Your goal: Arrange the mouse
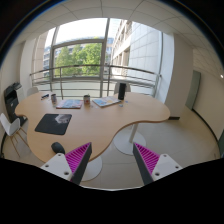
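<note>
A dark mouse (58, 148) lies at the near edge of a curved wooden table (95, 125), just left of my left finger (80, 157). A black mouse mat (53, 123) lies on the table further left and beyond the mouse. My gripper (113, 160) is open and empty, held above the floor in front of the table, with nothing between its magenta pads.
On the table stand a laptop (70, 103), papers (106, 101), a cup (86, 99) and a dark speaker-like object (122, 91). A monitor (11, 101) stands at the left. A white chair (10, 130) is at the left side. Large windows and a railing lie beyond.
</note>
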Demonstrator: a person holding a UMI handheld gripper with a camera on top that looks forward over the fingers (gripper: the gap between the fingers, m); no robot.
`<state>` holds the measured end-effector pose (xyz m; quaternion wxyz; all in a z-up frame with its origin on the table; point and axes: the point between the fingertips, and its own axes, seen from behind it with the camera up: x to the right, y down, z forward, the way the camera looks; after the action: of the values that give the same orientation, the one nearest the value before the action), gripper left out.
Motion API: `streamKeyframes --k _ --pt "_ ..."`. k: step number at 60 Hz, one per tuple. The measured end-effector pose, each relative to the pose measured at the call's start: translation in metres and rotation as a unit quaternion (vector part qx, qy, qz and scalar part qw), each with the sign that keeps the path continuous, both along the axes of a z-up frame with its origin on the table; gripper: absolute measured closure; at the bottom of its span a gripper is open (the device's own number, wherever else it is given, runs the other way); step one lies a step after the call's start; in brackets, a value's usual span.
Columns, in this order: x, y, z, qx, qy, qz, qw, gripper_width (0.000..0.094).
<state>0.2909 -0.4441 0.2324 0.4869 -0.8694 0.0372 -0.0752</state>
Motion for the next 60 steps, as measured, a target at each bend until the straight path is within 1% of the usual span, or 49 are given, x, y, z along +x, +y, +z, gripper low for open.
streamKeyframes --k 8,17,24,30,34,41,54,57,60 --pt "0.000 -0.005 -0.013 -0.008 0.007 -0.002 1.000 0.0091" --pt "-0.012 -0.023 -0.058 -0.033 0.008 0.011 0.999 0.0091" --pt "-0.051 -0.033 -0.105 -0.057 0.012 0.036 0.998 0.0093" --pt "-0.102 -0.031 -0.138 -0.074 0.022 0.055 0.995 0.0090" --pt "-0.140 -0.018 -0.155 -0.078 0.033 0.066 0.994 0.0088" --pt "-0.198 0.021 -0.184 -0.071 0.038 0.085 0.993 0.0088" --pt "-0.244 0.090 -0.240 -0.088 0.026 0.083 0.992 0.0087" --pt "-0.246 0.103 -0.246 -0.092 0.017 0.082 0.992 0.0088" --pt "-0.249 0.116 -0.243 -0.082 0.015 0.080 0.993 0.0092"
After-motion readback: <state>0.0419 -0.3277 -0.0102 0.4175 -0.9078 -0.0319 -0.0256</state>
